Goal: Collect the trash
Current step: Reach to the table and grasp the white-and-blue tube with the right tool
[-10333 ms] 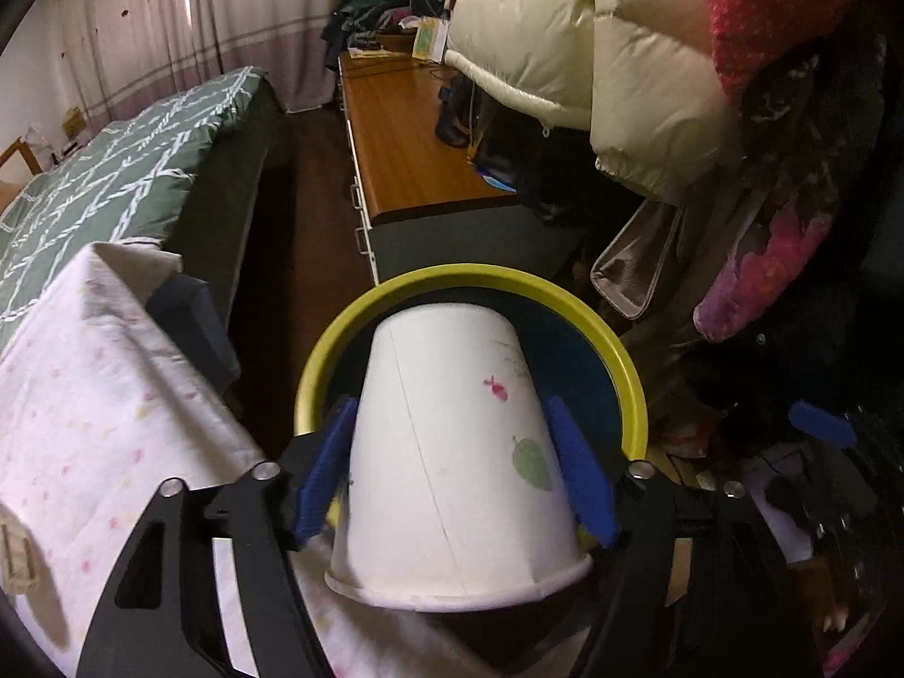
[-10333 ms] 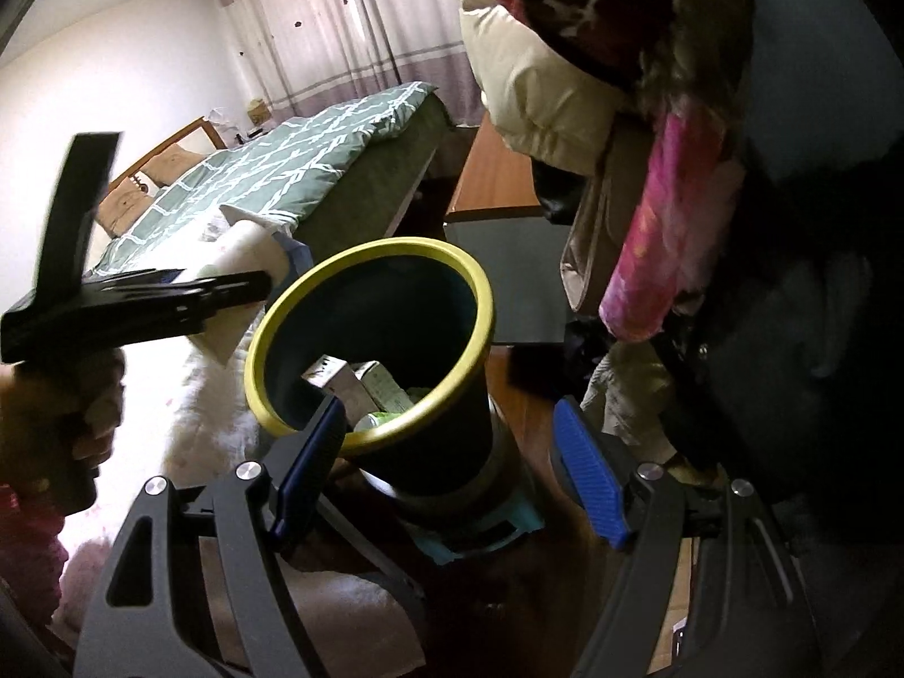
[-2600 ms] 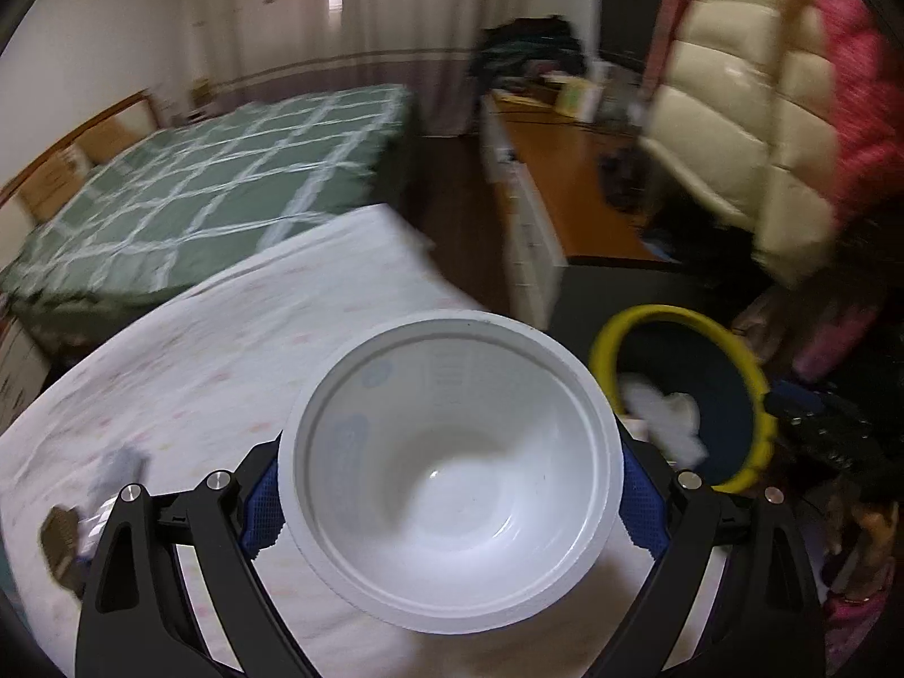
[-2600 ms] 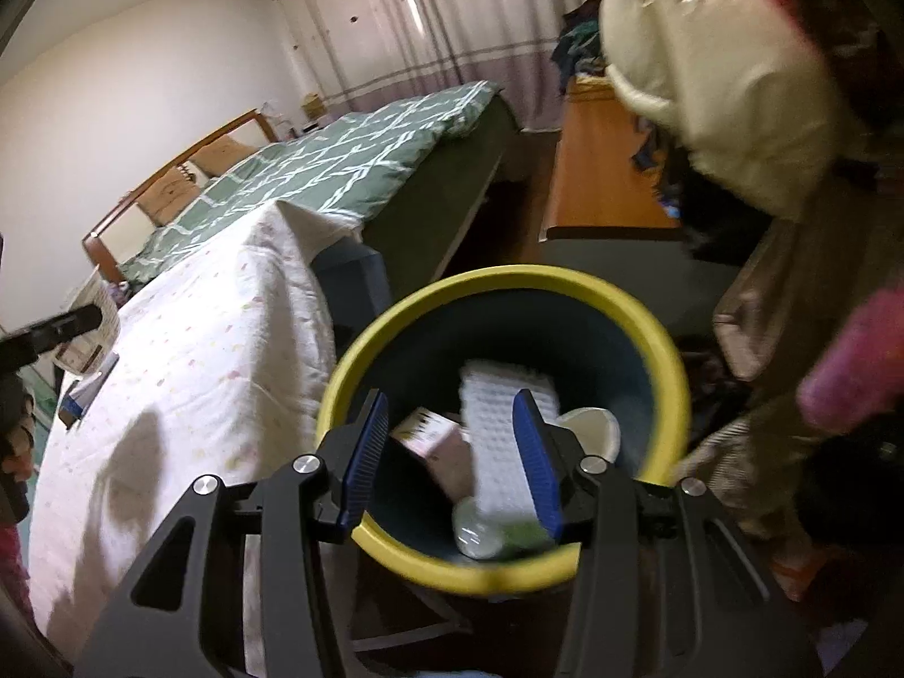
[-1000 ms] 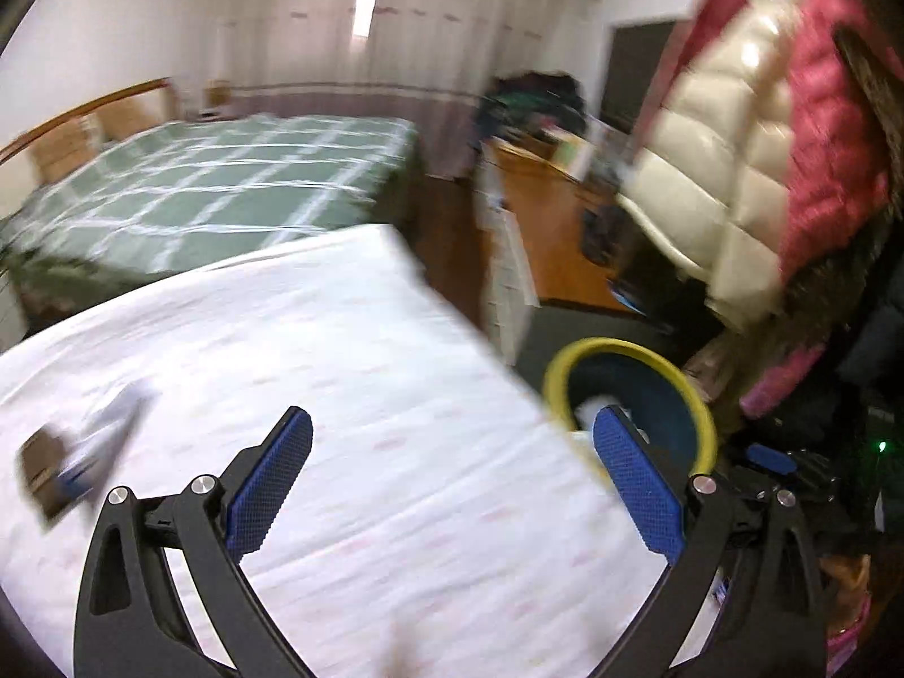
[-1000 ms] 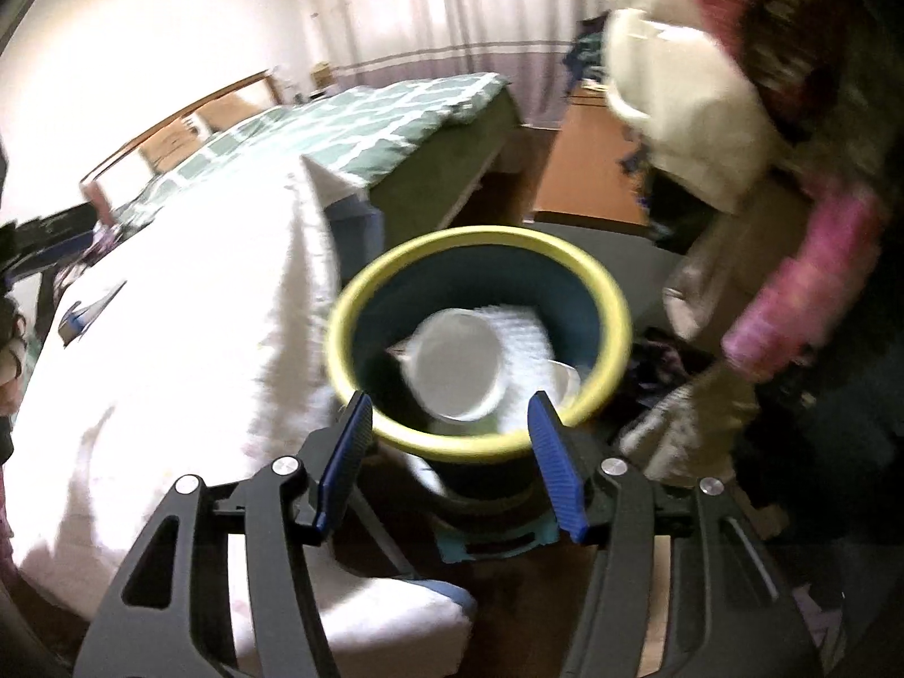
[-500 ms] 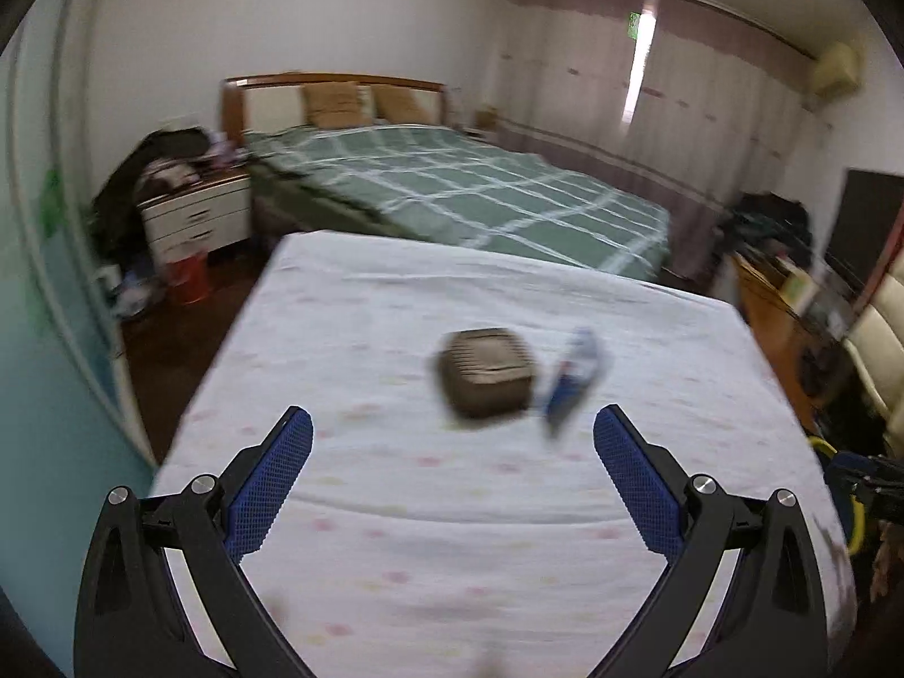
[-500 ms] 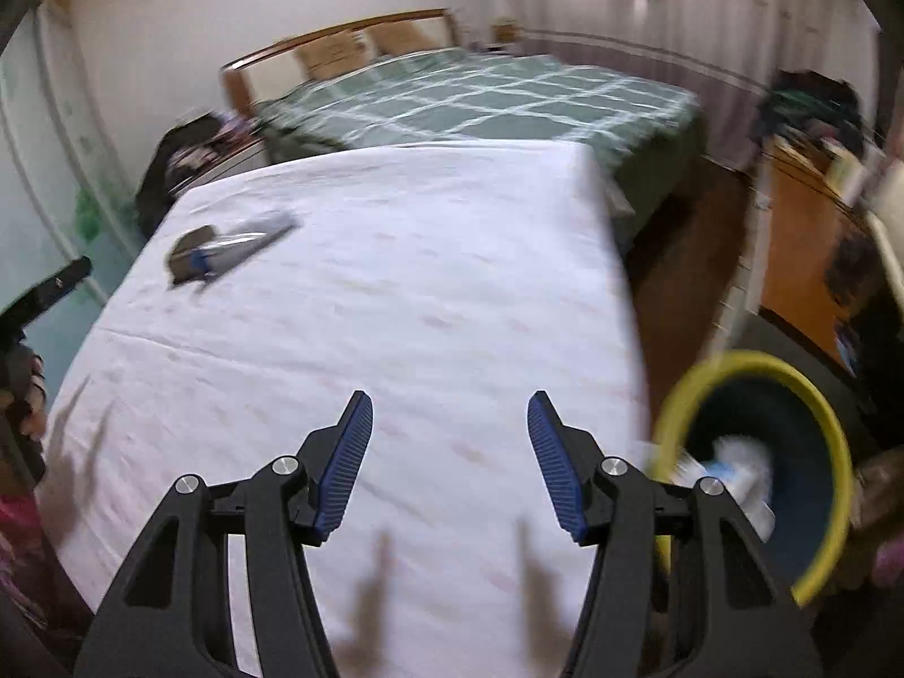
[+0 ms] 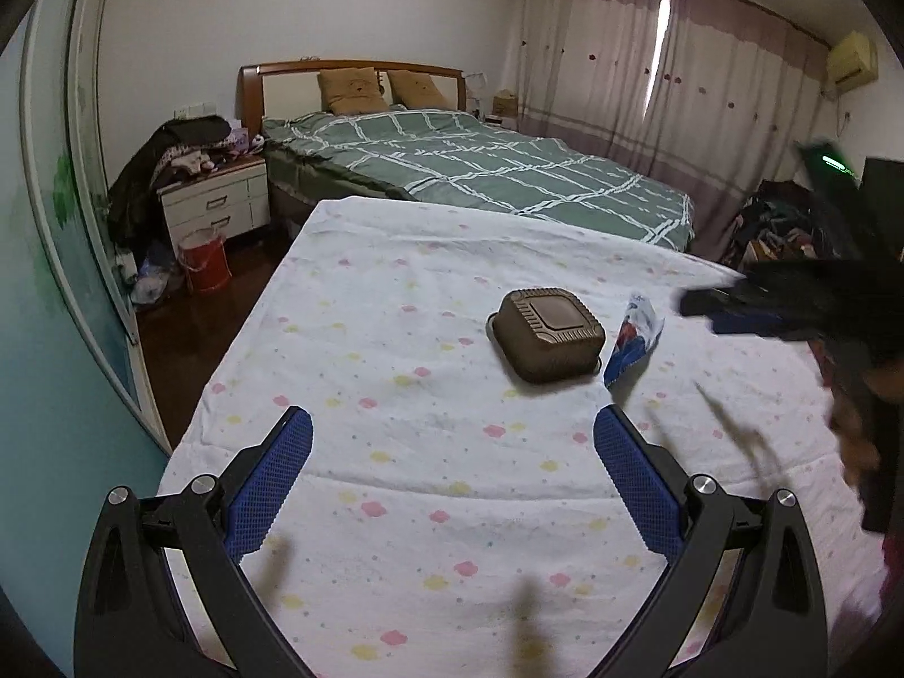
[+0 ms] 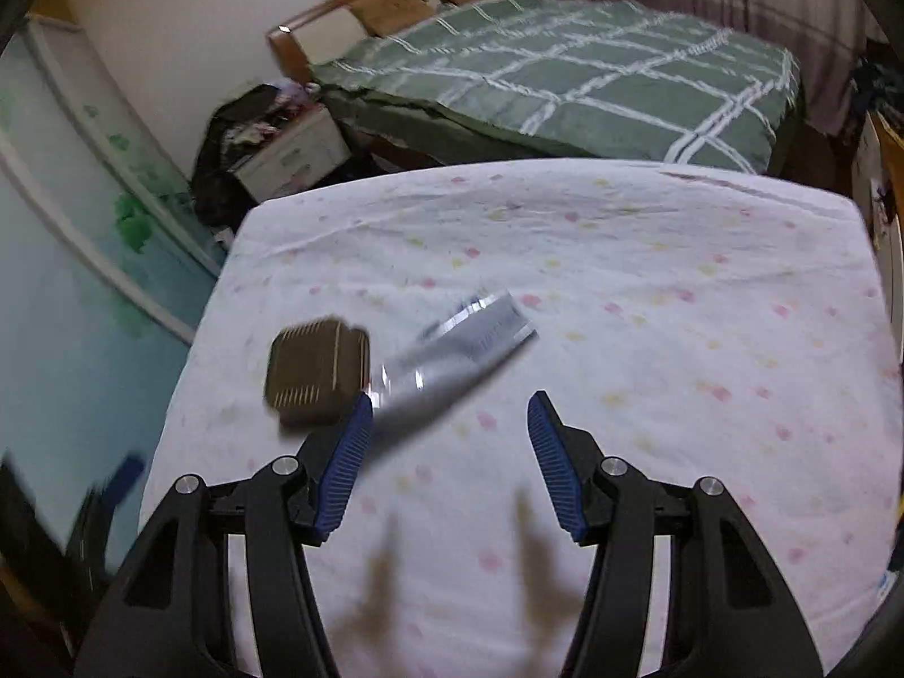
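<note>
Trash is down to two pieces on the flowered sheet: a brown tub lying upside down and a crumpled wrapper just beside it, to its right in the left wrist view. The wrapper shows blue, red and white there, silvery and blurred in the right wrist view, where the tub sits to its left. The left gripper hangs over the sheet on the near side of both pieces, its jaws wide apart with nothing between them. The right gripper points down at the sheet, jaws parted and empty, the wrapper's near end just beyond its left fingertip. It also shows as a dark blur at the right edge of the left wrist view. Behind the sheet stands a bed with a green checked cover.
</note>
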`<state>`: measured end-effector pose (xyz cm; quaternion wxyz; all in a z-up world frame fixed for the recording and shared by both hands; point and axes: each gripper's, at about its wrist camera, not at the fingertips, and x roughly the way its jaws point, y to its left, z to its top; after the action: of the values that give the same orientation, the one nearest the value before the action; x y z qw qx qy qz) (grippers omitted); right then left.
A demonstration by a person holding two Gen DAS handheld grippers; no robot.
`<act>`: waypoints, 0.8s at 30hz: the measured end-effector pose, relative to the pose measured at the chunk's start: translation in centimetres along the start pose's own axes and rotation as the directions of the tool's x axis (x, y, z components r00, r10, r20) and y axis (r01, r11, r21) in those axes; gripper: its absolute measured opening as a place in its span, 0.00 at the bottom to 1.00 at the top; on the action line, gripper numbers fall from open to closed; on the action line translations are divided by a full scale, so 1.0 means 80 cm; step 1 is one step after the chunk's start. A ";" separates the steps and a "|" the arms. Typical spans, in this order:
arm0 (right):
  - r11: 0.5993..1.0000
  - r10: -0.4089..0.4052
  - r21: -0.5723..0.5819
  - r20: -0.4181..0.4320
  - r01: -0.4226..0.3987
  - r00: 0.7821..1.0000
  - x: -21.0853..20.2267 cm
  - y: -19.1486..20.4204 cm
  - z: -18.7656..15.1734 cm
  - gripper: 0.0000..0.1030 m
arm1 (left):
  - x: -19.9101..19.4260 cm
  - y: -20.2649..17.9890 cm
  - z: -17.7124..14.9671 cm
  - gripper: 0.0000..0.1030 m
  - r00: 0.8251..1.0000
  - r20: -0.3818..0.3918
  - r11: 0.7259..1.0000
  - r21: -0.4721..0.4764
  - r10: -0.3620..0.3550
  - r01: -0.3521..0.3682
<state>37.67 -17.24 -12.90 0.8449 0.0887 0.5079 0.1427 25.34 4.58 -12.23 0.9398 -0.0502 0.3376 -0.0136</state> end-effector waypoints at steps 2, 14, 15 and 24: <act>0.999 -0.028 0.034 -0.041 0.029 0.999 0.025 0.004 0.012 0.53 | 0.001 -0.003 -0.001 0.95 1.000 0.001 1.000 0.015 0.003 -0.003; 0.990 -0.063 0.117 -0.103 0.075 0.993 0.067 0.022 0.018 0.55 | -0.005 -0.010 -0.006 0.95 0.999 0.001 0.999 0.021 -0.035 0.035; 0.990 -0.069 0.113 -0.104 0.080 0.992 0.067 0.024 0.020 0.55 | -0.005 -0.010 -0.006 0.95 0.999 0.002 0.999 0.018 -0.035 0.035; 0.990 -0.129 0.040 -0.091 0.133 0.987 0.073 0.038 0.019 0.42 | -0.010 -0.013 -0.007 0.95 0.999 -0.002 0.999 0.019 -0.044 0.044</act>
<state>41.16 -12.45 -16.19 0.8269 0.0682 0.5526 0.0789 24.36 3.55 -12.06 0.9395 -0.0487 0.3370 -0.0374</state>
